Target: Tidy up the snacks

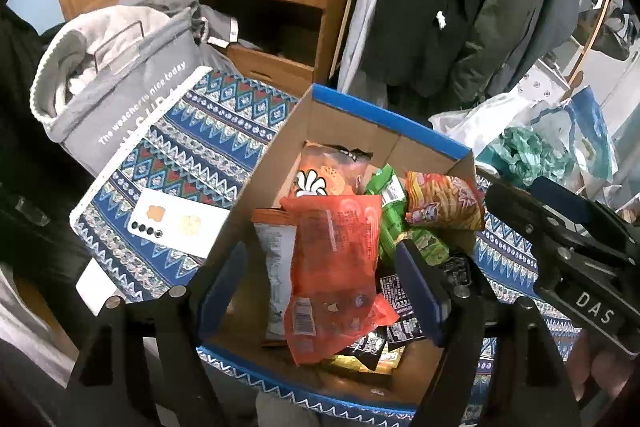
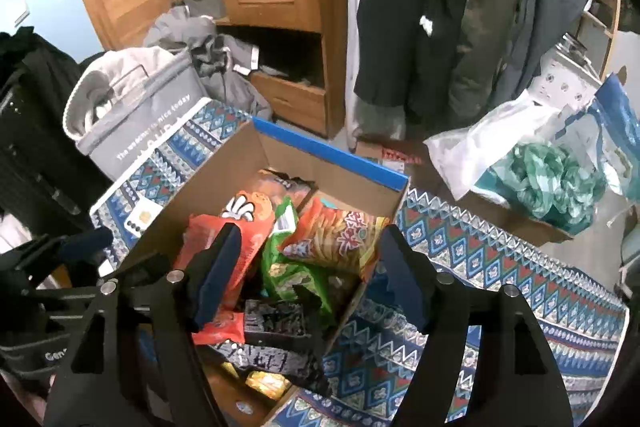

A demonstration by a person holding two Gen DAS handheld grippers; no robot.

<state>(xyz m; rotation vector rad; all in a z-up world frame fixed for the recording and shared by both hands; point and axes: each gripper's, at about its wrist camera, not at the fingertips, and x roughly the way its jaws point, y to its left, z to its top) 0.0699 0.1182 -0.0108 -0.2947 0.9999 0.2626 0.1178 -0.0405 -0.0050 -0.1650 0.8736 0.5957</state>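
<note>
patterned cloth [image 1: 208, 131], cardboard box [image 1: 384, 115], phone [image 1: 180, 223]

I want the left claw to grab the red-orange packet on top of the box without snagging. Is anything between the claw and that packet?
Nothing visible blocks it. The left claw hangs open above the red-orange packet, which lies on top of the other snacks in the cardboard box.

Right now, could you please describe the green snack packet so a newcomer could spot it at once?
Find the blue-rimmed cardboard box on the patterned cloth. Among the packets inside, the green snack packet lies in the middle, between the translucent red bag and the orange chips bag. It is the only bright green wrapper there.
</note>
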